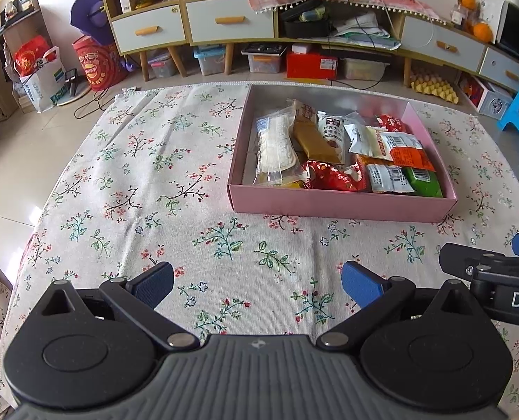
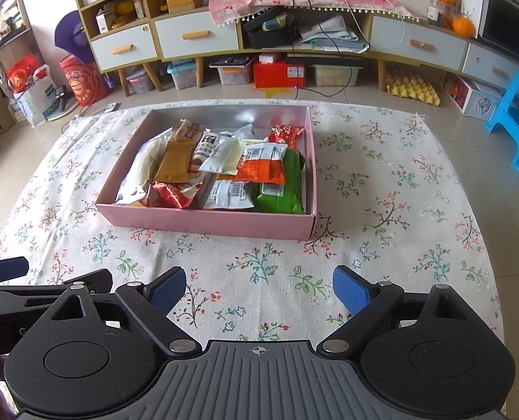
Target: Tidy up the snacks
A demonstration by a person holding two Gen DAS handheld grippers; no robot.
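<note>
Two grippers hang over the table, both empty. The left gripper (image 1: pixel 257 281) has its jaws spread wide w/ only the flowered tablecloth (image 1: pixel 161 182) between them; the right gripper (image 2: pixel 259 290) is spread the same way, nothing pinched. They sit side by side, near each other.

The pink box (image 1: pixel 340 206) stands ahead of both, a bit to the right of the left gripper and a bit to the left of the right one. All snacks seem to be inside it already: a long clear packet (image 1: pixel 277 150), a brown bar (image 1: pixel 315 140), a red wrapper (image 1: pixel 329 175), a green packet (image 1: pixel 424 182), an orange-white one (image 1: pixel 404 150), etc. I see no snack on the cloth outside the box.

So the job looks almost finished, or finished. If a packet needs tidying, approach from above, take only one wrapper at the edge, and do not push the box wall, because light cardboard probably slides on cloth.
</note>
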